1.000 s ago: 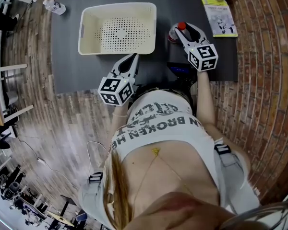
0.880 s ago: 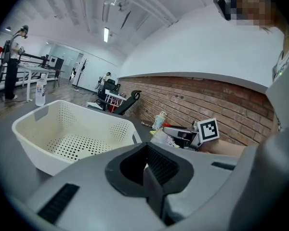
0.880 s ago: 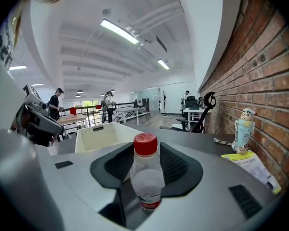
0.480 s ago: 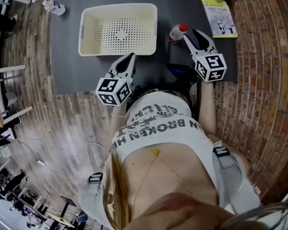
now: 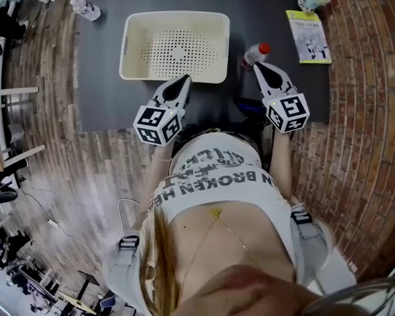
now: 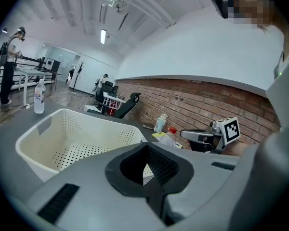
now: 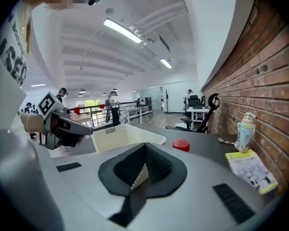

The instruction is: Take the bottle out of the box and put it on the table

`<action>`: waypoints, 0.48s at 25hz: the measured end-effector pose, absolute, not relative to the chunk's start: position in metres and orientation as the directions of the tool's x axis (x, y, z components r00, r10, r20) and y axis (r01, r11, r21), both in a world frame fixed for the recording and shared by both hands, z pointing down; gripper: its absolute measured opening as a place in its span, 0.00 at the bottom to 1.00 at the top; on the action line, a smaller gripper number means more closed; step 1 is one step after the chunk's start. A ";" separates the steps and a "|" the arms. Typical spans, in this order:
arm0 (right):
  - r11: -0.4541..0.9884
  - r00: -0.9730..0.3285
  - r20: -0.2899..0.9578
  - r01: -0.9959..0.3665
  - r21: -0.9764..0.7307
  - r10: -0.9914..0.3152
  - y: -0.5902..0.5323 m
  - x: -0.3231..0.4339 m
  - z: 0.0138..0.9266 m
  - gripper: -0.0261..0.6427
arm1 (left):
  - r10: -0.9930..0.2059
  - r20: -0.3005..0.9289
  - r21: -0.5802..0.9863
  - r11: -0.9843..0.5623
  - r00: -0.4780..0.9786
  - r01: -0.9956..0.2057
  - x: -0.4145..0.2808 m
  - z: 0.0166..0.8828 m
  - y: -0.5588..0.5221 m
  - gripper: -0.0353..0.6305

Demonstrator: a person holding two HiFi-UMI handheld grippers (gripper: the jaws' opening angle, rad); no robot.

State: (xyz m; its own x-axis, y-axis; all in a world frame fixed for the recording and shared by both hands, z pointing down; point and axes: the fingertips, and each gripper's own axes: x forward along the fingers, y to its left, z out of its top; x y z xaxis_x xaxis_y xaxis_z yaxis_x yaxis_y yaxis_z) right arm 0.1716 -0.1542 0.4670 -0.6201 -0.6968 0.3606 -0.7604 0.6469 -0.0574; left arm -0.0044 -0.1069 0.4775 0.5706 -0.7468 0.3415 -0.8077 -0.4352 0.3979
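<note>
Task looks done: clear plastic bottle with red cap [image 5: 254, 56] stands on dark grey table [image 5: 102, 97] just right of the empty white perforated plastic box [image 5: 128, 45]; right gripper [image 5: 260, 68] jaws just closed together on nothing, tips near it, so a careless swing could topple it; left gripper [image 5: 183, 81] also closed, empty.

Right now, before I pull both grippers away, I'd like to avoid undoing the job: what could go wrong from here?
The right gripper, whose jaws have just closed on nothing, points at the bottle from close by; a forward nudge could topple it. The left gripper is close to the near wall of the basket; shoving the basket sideways might bump the bottle standing beside it.
</note>
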 end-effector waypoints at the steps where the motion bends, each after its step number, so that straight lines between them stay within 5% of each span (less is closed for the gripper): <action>1: 0.672 -0.647 0.354 -0.738 -0.068 -0.675 -0.152 0.159 0.465 0.05 | -0.746 0.334 0.396 -0.443 0.576 -0.804 -0.006 0.475 -0.108 0.06; 12: 0.833 -0.828 0.218 -0.545 -0.095 -0.516 -0.129 0.036 0.435 0.05 | -0.764 0.231 0.329 -0.521 0.602 -0.787 -0.018 0.440 -0.117 0.06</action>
